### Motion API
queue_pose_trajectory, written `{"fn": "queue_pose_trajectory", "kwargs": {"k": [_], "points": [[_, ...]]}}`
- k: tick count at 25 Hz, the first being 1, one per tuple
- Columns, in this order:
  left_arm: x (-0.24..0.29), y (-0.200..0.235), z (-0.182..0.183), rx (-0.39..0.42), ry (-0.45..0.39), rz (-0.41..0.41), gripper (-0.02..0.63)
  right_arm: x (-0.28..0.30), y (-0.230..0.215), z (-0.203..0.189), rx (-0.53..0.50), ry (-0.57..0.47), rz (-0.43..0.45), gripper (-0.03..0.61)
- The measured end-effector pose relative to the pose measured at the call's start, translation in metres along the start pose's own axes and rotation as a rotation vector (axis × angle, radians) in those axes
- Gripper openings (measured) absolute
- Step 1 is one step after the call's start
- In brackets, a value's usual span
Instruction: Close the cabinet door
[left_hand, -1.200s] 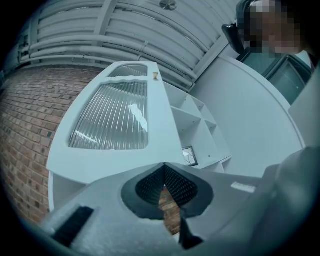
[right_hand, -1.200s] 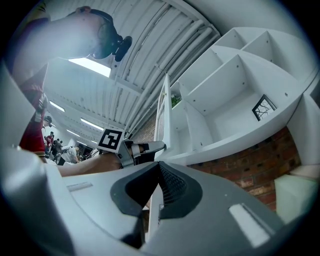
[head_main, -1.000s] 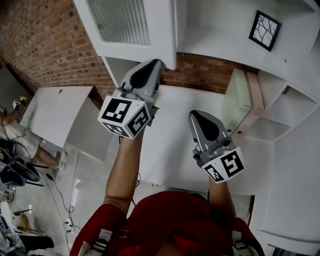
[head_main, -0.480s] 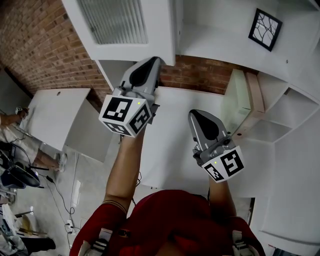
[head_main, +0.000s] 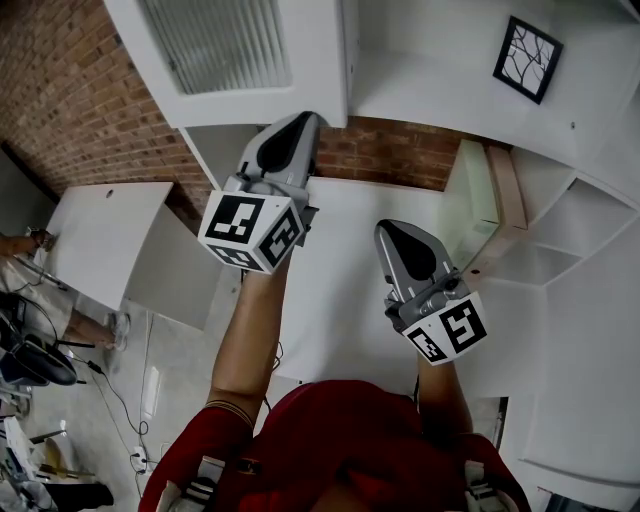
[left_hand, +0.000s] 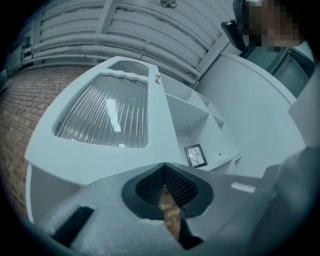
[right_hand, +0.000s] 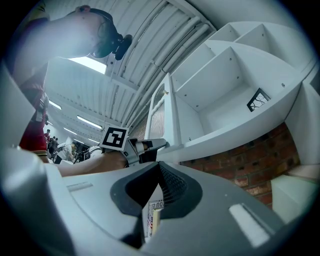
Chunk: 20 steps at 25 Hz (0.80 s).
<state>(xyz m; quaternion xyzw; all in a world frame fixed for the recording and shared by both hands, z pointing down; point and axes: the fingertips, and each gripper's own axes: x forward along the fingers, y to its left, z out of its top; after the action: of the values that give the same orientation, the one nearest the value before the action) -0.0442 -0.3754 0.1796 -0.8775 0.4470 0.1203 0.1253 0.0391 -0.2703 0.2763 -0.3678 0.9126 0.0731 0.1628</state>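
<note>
The white cabinet door (head_main: 225, 50) with a ribbed glass pane stands open at the upper left, swung out from the upper cabinet. My left gripper (head_main: 308, 118) is shut and empty, its tip just under the door's lower right corner; whether it touches I cannot tell. In the left gripper view the door (left_hand: 105, 110) fills the space above and left of my left gripper (left_hand: 164, 165). My right gripper (head_main: 385, 228) is lower and to the right, over the white counter, shut and empty. The right gripper view looks past my right gripper (right_hand: 160, 164) to the door's edge (right_hand: 161, 112).
A framed picture (head_main: 528, 58) leans inside the open cabinet shelf. Open white shelves (head_main: 590, 215) run down the right side, with a pale panel (head_main: 478, 200) beside them. Brick wall (head_main: 60, 90) shows behind, a white counter (head_main: 350, 270) below, a white desk (head_main: 100, 230) at left.
In the head view the door, brick wall and desk have drifted a little to the left. Both grippers keep nearly the same places in the picture and stay shut.
</note>
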Motion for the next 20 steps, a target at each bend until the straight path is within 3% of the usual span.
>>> {"fn": "queue_pose_trajectory", "kwargs": {"k": [20], "points": [[0.015, 0.008, -0.006, -0.004, -0.014, 0.001, 0.0, 0.003, -0.015, -0.004, 0.001, 0.001, -0.037, 0.014]]}}
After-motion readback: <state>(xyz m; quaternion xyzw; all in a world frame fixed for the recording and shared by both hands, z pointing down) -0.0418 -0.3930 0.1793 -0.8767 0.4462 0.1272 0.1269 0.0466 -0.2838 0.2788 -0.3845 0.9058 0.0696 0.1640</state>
